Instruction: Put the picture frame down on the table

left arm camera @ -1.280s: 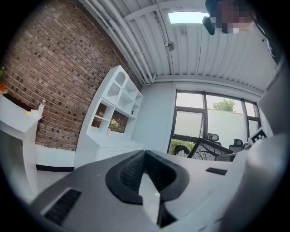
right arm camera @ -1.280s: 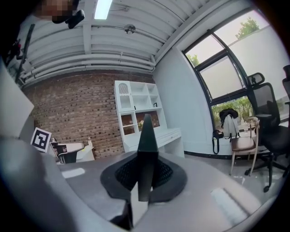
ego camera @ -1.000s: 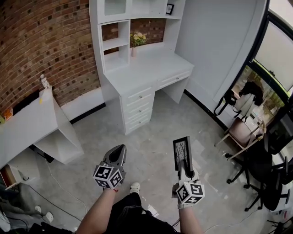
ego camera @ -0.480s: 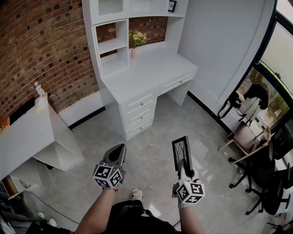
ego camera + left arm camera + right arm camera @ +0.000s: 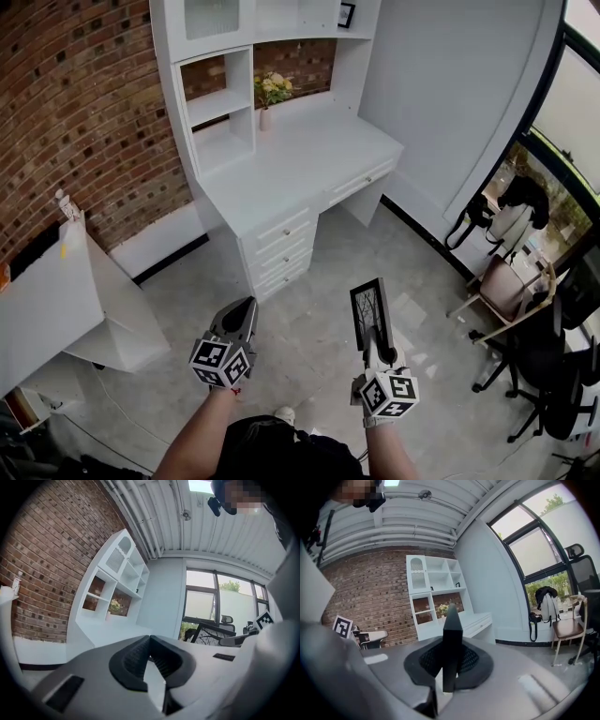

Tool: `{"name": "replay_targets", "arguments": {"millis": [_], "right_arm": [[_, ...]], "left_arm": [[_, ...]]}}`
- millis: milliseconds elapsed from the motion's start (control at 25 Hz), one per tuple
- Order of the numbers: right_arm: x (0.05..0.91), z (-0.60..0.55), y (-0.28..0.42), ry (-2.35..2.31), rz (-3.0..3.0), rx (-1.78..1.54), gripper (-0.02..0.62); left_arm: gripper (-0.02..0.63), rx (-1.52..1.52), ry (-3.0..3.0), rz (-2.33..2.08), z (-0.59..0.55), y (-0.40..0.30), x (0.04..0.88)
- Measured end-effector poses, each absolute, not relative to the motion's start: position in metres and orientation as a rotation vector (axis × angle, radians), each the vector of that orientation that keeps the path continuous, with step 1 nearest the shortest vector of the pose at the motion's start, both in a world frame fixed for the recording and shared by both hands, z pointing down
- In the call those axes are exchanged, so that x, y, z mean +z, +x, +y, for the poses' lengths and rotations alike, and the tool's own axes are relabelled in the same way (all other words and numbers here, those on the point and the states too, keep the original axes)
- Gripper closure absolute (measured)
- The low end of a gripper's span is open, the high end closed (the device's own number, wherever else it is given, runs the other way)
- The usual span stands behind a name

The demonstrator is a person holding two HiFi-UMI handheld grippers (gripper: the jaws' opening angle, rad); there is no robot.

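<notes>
By my reading little is done: the picture frame point(image 5: 371, 311) stands upright, pinched edge-on between the fingers of the right gripper point(image 5: 374, 343), over the near floor and well short of the far desk surface point(image 5: 309, 155), while the left gripper point(image 5: 242, 315) is closed on nothing.

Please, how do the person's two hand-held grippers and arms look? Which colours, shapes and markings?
The left hand-held gripper and the right hand-held gripper both have grey, tapered bodies. Each carries at its rear a white cube with black square markers. The inner pads are dark and ribbed. The forearms show no sleeves; the clothing below is dark.
</notes>
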State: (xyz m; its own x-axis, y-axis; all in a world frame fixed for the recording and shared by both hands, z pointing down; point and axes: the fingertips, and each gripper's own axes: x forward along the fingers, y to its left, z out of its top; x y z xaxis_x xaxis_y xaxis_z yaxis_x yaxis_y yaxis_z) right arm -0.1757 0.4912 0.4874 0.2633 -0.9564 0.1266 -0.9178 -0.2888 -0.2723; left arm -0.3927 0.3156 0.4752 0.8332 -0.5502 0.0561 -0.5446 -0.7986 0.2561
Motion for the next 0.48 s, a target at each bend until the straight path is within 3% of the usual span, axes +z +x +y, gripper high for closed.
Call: {"name": "replay_targets", "arguments": {"millis": [480], "right_arm": [[0.495,0.465,-0.161,-2.394,1.732,-0.436,0.574]], "left_arm": [[0.612,-0.003,2.753,-0.775,0.290,-0.367,0.485]]}}
